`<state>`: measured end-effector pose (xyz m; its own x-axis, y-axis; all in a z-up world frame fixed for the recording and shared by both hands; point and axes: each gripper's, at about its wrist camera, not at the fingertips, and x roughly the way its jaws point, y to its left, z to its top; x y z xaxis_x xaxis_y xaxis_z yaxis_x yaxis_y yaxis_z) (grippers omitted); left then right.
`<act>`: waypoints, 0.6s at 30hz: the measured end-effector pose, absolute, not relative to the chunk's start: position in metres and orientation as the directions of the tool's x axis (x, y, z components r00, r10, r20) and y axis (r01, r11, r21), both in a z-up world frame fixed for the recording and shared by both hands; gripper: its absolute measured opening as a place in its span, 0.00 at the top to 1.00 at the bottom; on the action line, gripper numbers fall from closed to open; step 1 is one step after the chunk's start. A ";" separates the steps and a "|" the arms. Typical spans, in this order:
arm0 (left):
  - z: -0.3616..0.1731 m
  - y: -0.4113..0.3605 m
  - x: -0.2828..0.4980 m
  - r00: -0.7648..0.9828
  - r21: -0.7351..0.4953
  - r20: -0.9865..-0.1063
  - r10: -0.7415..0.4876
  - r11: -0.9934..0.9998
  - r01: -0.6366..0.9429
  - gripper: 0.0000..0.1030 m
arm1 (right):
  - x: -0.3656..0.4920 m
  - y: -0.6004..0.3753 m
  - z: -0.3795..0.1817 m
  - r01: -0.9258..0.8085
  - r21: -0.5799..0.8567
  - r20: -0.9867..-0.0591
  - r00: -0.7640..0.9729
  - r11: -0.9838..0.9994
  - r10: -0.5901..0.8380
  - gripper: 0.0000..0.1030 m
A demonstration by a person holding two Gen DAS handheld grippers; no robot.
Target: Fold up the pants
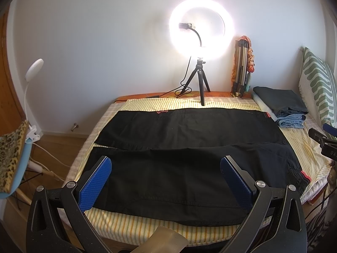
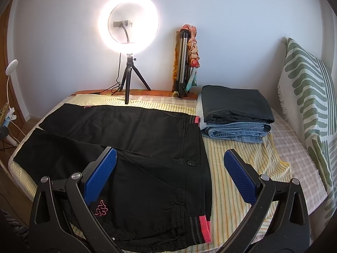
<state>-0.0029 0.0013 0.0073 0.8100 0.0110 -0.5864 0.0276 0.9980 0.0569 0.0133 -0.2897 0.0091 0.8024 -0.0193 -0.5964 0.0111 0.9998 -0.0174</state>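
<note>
Black pants [image 1: 179, 164] lie flat on the striped bed cover, legs stretched to the left, waistband with a pink-red band [image 2: 203, 225] to the right. The two legs lie side by side with a narrow gap at the left. A pink logo [image 2: 101, 208] sits on the near hip and a black button [image 2: 191, 163] near the waist. My left gripper [image 1: 166, 181] hovers open over the near leg, touching nothing. My right gripper [image 2: 170, 172] hangs open above the waist end, blue pads [image 2: 240, 179] apart and empty. The right gripper's body [image 1: 324, 145] shows at the left wrist view's right edge.
A lit ring light on a small tripod [image 2: 128, 80] stands at the bed's far edge. Folded dark and denim clothes [image 2: 236, 116] are stacked at the back right. A green-patterned pillow [image 2: 307, 109] leans on the right. A chair with a clip lamp [image 1: 12, 154] stands to the left.
</note>
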 end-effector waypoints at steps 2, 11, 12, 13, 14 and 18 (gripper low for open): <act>0.008 0.001 -0.003 0.811 0.056 -0.585 0.011 0.998 0.027 0.00 | 0.013 -0.290 0.009 0.011 -0.018 -0.596 0.802 1.000 -0.020 0.00; 0.009 0.001 -0.005 0.818 0.057 -0.576 0.013 0.998 0.024 0.00 | 0.012 -0.290 0.011 0.015 -0.016 -0.589 0.808 1.000 -0.021 0.00; 0.010 0.001 -0.005 0.820 0.056 -0.573 0.014 0.998 0.023 0.00 | 0.012 -0.290 0.011 0.015 -0.015 -0.587 0.809 1.000 -0.021 0.00; 0.010 0.001 -0.005 0.822 0.056 -0.569 0.013 0.998 0.022 0.00 | 0.011 -0.289 0.012 0.016 -0.016 -0.583 0.812 1.000 -0.022 0.00; 0.011 0.001 -0.006 0.823 0.055 -0.568 0.013 0.998 0.022 0.00 | 0.010 -0.289 0.013 0.016 -0.016 -0.580 0.815 1.000 -0.022 0.00; 0.012 0.001 -0.006 0.826 0.054 -0.564 0.013 0.998 0.021 0.00 | 0.009 -0.289 0.014 0.015 -0.018 -0.575 0.818 1.000 -0.022 0.00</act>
